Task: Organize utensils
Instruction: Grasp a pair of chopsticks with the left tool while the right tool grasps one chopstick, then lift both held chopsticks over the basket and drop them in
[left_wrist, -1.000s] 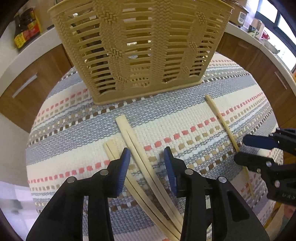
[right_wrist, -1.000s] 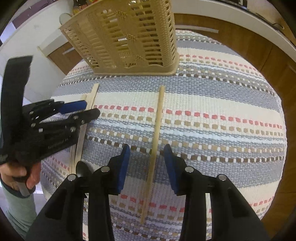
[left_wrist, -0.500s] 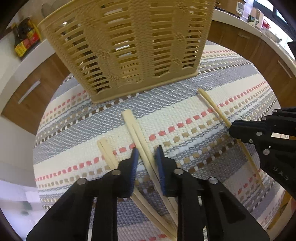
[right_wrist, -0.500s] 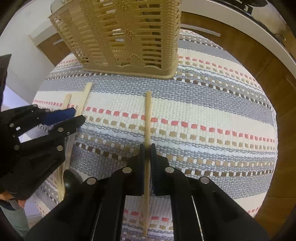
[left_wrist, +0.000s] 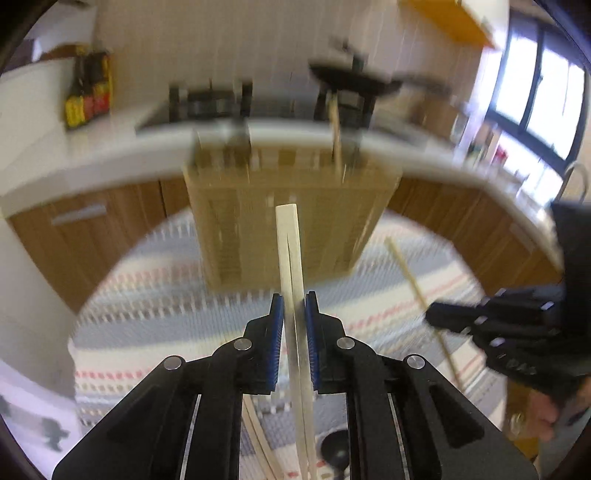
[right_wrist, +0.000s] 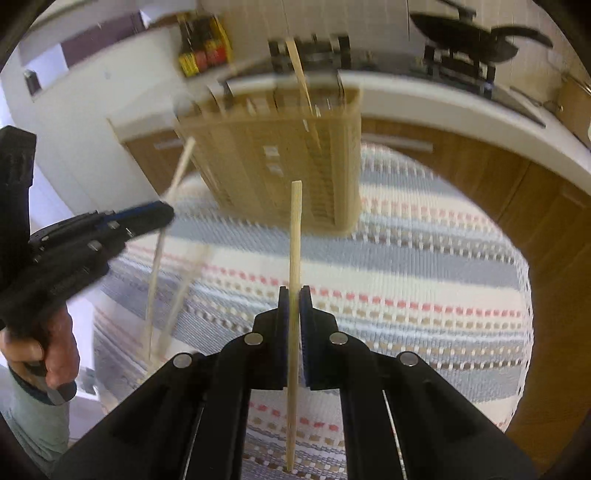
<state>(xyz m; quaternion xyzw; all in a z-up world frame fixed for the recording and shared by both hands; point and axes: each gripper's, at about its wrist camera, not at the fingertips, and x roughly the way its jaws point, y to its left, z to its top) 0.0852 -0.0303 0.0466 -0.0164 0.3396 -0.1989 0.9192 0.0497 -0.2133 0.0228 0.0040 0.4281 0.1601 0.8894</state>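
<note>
My left gripper (left_wrist: 294, 306) has a pale pair of chopsticks (left_wrist: 288, 236) between its blue pads, raised off the striped mat (left_wrist: 155, 295); its jaws are closing on the pair. My right gripper (right_wrist: 294, 295) is shut on a single wooden chopstick (right_wrist: 296, 229), also lifted. Both point toward the tan woven basket (left_wrist: 258, 221) at the mat's far edge, where one chopstick (right_wrist: 299, 74) stands upright. In the right wrist view the left gripper (right_wrist: 162, 214) is at the left with its pair (right_wrist: 181, 170). More chopsticks (right_wrist: 184, 280) lie on the mat below it.
A dark round utensil (left_wrist: 336, 446) lies on the mat near me. Behind the basket runs a white counter (left_wrist: 92, 158) with sauce bottles (left_wrist: 88, 88), a black rack and a pan (left_wrist: 354, 81). Wooden cabinets (right_wrist: 480, 177) surround the mat. A hand (right_wrist: 48, 354) holds the left gripper.
Both grippers closed on chopsticks lying on the mat, then rose and tilted up with them. The basket now looks farther and lower, and the picture is blurred by motion.
</note>
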